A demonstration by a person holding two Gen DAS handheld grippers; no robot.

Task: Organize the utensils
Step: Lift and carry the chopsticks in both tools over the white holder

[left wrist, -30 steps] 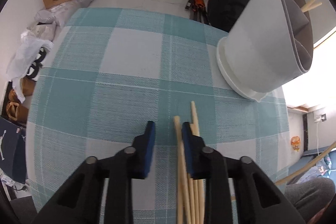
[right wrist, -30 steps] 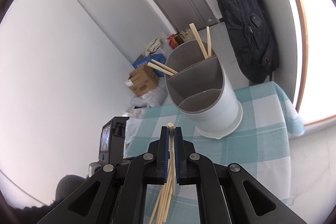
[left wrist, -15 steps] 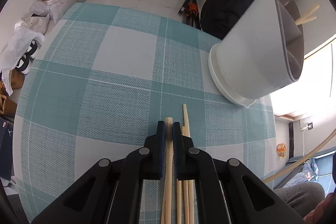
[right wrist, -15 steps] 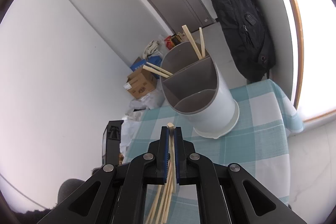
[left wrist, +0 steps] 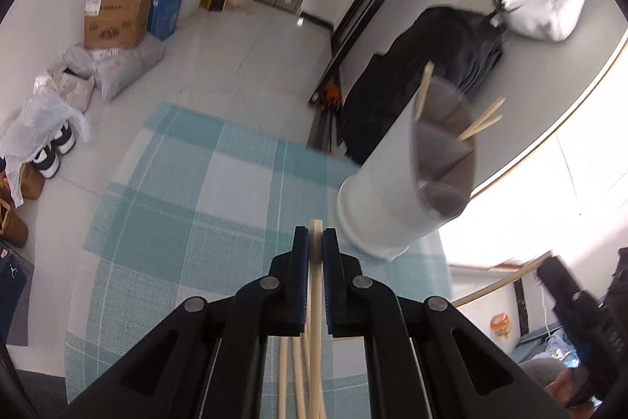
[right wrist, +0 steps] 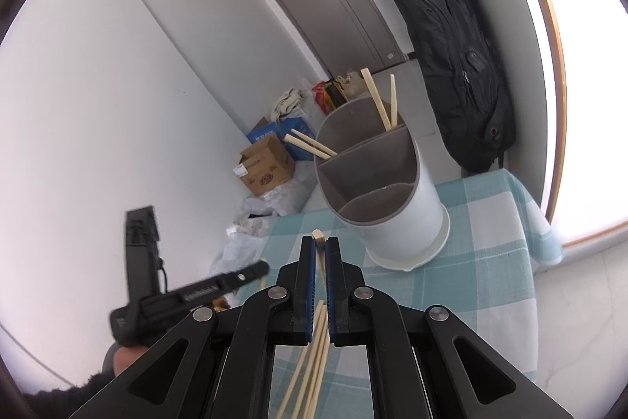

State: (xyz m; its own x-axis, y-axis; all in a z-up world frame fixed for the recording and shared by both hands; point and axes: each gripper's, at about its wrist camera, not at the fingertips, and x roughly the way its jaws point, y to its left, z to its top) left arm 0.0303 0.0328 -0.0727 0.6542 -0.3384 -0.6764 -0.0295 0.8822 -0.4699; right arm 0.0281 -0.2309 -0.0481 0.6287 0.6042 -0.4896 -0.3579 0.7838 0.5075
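While both hands carry chopsticks at once, the risks differ from side to side. On the left, the left hand-held gripper (left wrist: 313,242) is clamped on a single chopstick (left wrist: 314,273), its blunt end poking just past the pads. More loose chopsticks (left wrist: 292,376) lie below it on the checked surface (left wrist: 165,222), near the clamped one, so one could get nudged off the edge if the held stick swings. One thin, smooth stick pinched near its end can also pivot between the pads and droop before it reaches the holder (left wrist: 396,191), which stands off to the right of that gripper on the cloth.

Further right, the right hand-held gripper (right wrist: 321,250) is closed on its own chopstick (right wrist: 318,236), with a loose bunch (right wrist: 310,360) fanning out beneath. The holder (right wrist: 404,218) has three compartments; the back two already hold sticks (right wrist: 378,101), the nearest looks empty. I judge the main hazard here: a slanted stick could catch a divider or rim and tip the tall, light holder, or land in the wrong section. With both grippers converging on one opening, they may also knock each other.
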